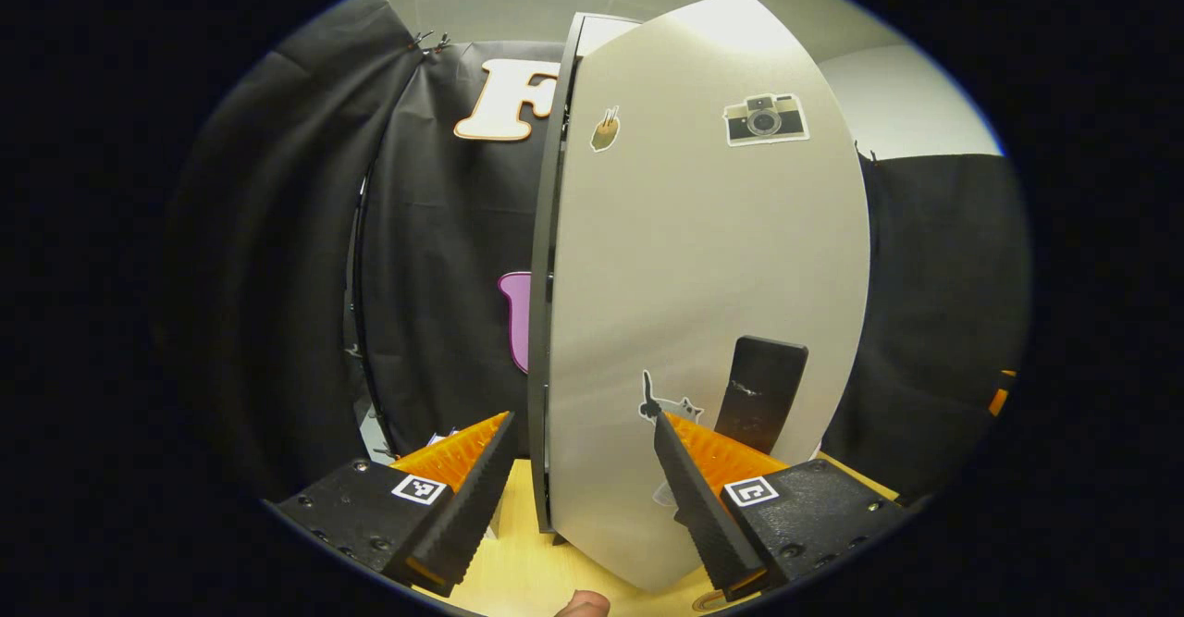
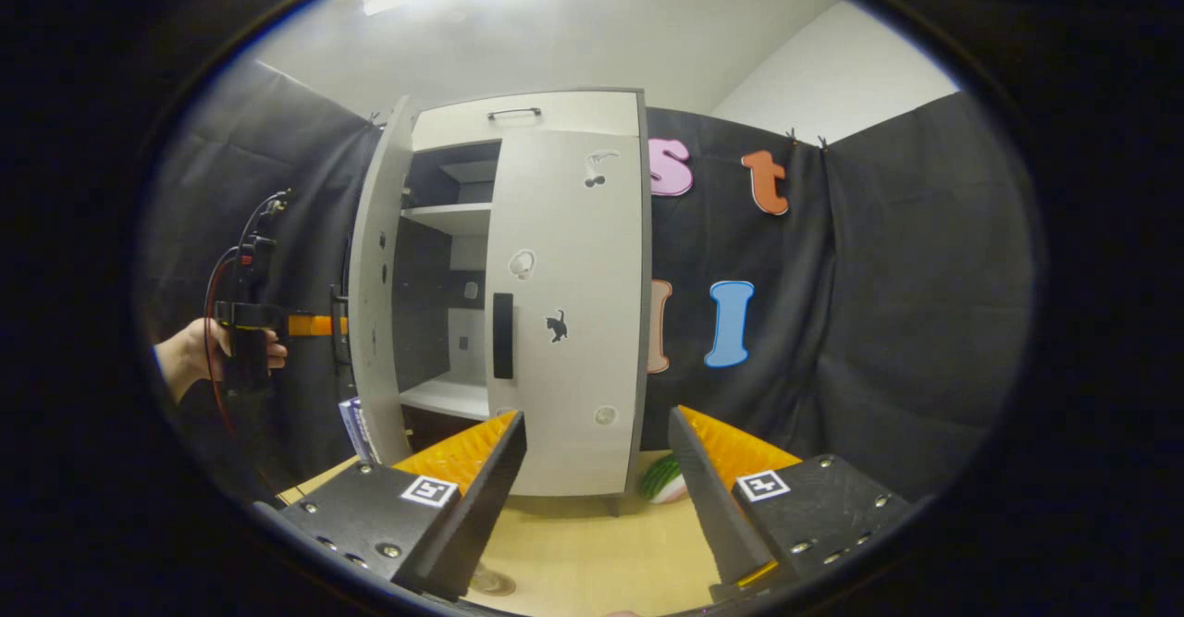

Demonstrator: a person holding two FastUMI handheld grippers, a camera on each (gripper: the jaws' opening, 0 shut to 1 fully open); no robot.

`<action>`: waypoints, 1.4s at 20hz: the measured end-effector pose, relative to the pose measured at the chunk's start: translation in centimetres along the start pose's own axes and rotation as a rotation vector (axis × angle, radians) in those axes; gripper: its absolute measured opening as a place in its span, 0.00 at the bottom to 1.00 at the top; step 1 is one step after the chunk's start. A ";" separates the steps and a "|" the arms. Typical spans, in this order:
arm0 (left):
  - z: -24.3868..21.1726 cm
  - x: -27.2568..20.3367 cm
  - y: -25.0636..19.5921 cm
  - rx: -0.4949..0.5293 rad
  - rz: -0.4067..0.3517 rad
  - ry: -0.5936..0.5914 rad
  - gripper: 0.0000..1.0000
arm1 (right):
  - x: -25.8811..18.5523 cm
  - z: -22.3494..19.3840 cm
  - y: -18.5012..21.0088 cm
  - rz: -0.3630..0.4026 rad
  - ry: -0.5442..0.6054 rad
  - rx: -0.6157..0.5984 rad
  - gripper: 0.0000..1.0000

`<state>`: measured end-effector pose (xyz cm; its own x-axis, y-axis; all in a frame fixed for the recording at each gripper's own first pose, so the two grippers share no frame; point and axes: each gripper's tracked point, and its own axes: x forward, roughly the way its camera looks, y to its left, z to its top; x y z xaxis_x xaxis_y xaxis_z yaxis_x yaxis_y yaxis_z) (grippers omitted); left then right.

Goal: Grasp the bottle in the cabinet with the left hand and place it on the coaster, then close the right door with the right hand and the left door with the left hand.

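Note:
The cabinet's left door (image 1: 703,275) stands close in front of my left gripper (image 1: 583,506), which is open. The door carries stickers and a black handle (image 1: 763,390), and its edge (image 1: 544,321) faces me between the fingers. In the right gripper view the white cabinet (image 2: 518,117) has its right door (image 2: 569,321) flat against the front, black handle (image 2: 502,335) at mid height. The left door (image 2: 375,321) is swung out, and shelves show in the gap. A hand (image 2: 190,353) holds the left gripper (image 2: 319,325) at that door's outer face. My right gripper (image 2: 597,497) is open, well short of the cabinet.
The cabinet stands on a wooden table (image 2: 592,552). A green striped thing (image 2: 661,478) lies by its right foot, and a blue box (image 2: 356,427) sits by the open door. A small round thing (image 2: 490,583) lies near my right gripper; I cannot tell what it is.

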<state>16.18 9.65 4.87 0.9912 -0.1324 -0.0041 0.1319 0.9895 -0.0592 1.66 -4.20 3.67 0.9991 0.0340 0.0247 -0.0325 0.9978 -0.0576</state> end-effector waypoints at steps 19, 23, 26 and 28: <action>0.6 -0.4 -2.9 0.033 0.012 -0.021 0.95 | -0.5 -0.5 -3.7 -0.028 0.007 0.032 0.94; 0.4 -2.1 -2.3 0.033 0.023 -0.023 0.96 | -1.2 0.0 -3.0 -0.018 0.001 0.026 0.91; 0.1 -3.5 -1.8 0.017 0.031 -0.013 0.95 | -1.5 0.3 -2.3 -0.006 0.000 0.026 0.91; 0.1 -4.3 -1.6 0.003 0.028 -0.009 0.96 | -1.6 0.5 -1.9 0.002 -0.001 0.028 0.94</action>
<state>11.74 8.63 5.05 0.9946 -0.1037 0.0029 0.1037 0.9930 -0.0559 0.08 -6.12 4.29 0.9990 0.0359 0.0260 -0.0351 0.9989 -0.0298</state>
